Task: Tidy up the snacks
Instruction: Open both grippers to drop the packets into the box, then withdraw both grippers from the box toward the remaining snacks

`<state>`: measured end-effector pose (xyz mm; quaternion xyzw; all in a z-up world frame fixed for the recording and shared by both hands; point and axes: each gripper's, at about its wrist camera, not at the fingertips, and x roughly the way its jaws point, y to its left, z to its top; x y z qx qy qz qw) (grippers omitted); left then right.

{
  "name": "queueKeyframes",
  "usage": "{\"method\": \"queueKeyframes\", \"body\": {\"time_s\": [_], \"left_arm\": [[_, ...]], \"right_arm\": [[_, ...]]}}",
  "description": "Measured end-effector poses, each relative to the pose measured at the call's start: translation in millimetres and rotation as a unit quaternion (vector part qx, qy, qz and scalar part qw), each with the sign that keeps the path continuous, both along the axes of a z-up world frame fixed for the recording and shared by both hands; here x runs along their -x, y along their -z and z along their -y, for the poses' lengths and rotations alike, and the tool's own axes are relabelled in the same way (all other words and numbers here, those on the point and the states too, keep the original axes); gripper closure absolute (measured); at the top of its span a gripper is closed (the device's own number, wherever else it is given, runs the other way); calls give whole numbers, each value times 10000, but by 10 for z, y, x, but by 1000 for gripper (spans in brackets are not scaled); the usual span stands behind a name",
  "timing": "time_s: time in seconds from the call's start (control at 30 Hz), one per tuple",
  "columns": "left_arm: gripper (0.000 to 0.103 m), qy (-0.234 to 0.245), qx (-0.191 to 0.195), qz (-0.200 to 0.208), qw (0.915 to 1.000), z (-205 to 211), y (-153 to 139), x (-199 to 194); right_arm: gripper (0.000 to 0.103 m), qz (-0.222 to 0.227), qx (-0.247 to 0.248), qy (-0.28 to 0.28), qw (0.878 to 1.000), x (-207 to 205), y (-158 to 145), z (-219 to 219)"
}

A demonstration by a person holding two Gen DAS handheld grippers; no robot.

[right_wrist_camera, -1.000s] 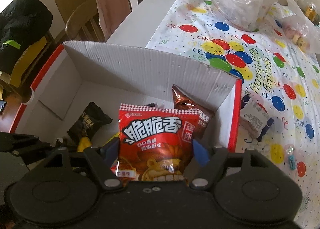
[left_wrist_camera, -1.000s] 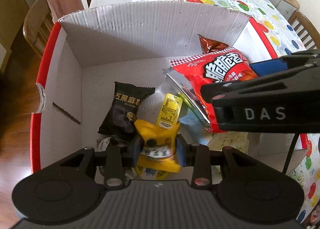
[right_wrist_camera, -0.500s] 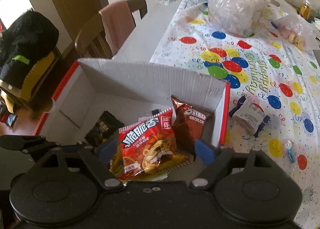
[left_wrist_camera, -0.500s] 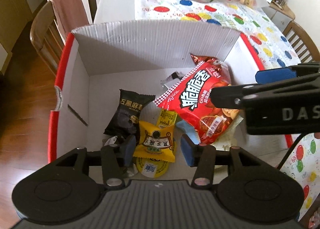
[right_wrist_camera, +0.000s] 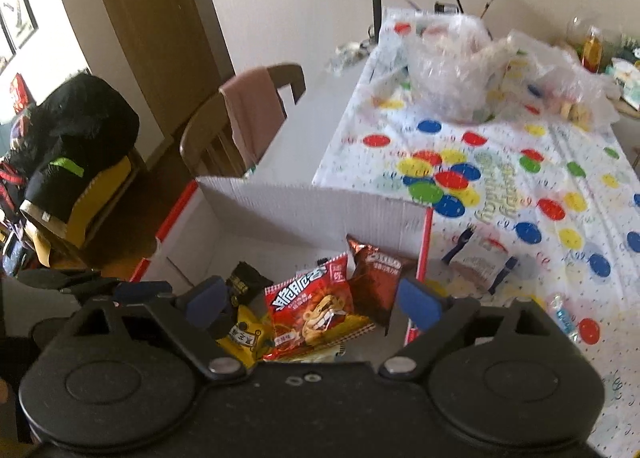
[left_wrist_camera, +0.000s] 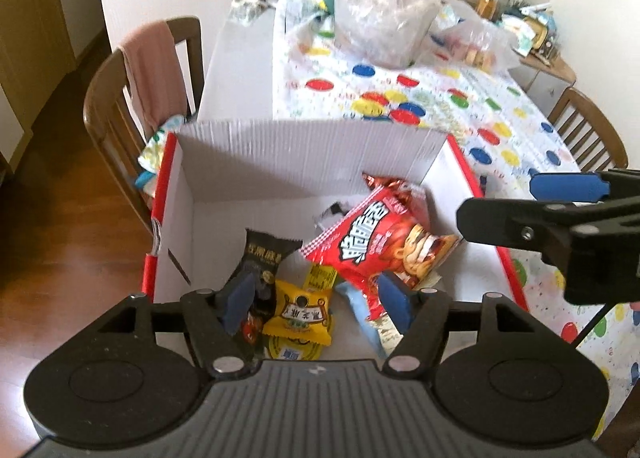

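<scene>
Both grippers, left and right, now spread wide, lifted away; red packet dropped into box, next snack due.

The cardboard box sits at the near end of the table. In it, a crisp packet lies on top of other snack packets, right of a dark packet. Beyond the box, plastic bags sit on the table. A chair stands to its left.
</scene>
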<state>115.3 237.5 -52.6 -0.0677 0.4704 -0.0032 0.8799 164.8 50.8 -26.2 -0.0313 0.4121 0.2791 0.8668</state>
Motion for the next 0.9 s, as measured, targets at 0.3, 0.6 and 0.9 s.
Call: {"method": "queueKeyframes", "body": {"time_s": [0.3, 0.6, 0.9], "left_arm": [[30, 78, -48, 384, 9992, 155, -210, 98], [28, 260, -95, 676, 9973, 588, -340, 80], [26, 457, 1, 673, 9967, 1245, -284, -104]], "right_arm": [[4, 373, -377, 120, 9985, 183, -163, 454], [0, 630, -673, 96, 9957, 293, -212, 1004], [0, 671, -554, 237, 9959, 189, -126, 1719]]}}
